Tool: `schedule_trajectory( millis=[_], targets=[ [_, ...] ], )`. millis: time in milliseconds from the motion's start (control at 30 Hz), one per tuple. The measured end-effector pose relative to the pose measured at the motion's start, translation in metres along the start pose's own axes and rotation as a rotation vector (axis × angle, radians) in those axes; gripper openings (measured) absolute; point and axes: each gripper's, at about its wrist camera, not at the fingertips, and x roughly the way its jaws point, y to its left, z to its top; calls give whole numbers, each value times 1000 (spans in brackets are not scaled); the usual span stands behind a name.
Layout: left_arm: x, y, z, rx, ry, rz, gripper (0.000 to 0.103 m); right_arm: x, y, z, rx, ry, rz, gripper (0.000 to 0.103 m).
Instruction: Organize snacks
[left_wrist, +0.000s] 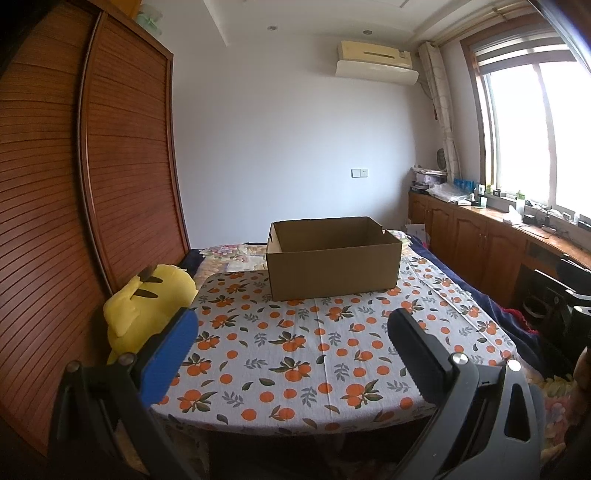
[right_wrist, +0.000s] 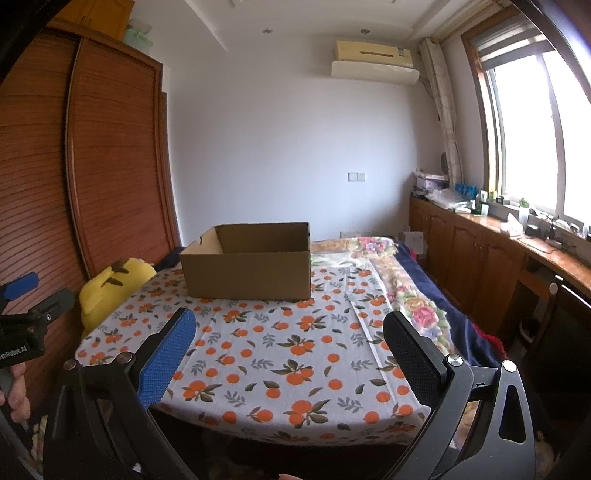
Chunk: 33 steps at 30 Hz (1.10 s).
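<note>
My left gripper (left_wrist: 291, 354) and right gripper (right_wrist: 290, 354) both hover spread wide, empty, over the near edge of the orange-print tablecloth (left_wrist: 303, 354). Open cardboard box (left_wrist: 332, 258) sits at the cloth's far side, nothing blocking it. Yellow plush (left_wrist: 147, 306) left of the cloth. No snacks visible.

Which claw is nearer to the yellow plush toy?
Left. The left claw is open beside the yellow plush toy at the table's left edge; the right claw, open too, is farther right.
</note>
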Motion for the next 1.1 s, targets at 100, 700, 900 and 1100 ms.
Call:
schedule_trajectory(
  millis=[100, 700, 900, 1100],
  targets=[
    [0, 0, 0, 0, -1, 0, 103, 0, 0, 0, 1, 0, 0, 103],
    [-2, 2, 1, 5, -10, 4, 103, -2, -1, 0, -1, -4, 0, 103],
    [-3, 3, 1, 6, -15, 8, 103, -2, 0, 0, -2, -4, -1, 103],
    [-3, 4, 2, 7, -18, 10, 103, -3, 0, 0, -2, -5, -1, 103]
  ],
)
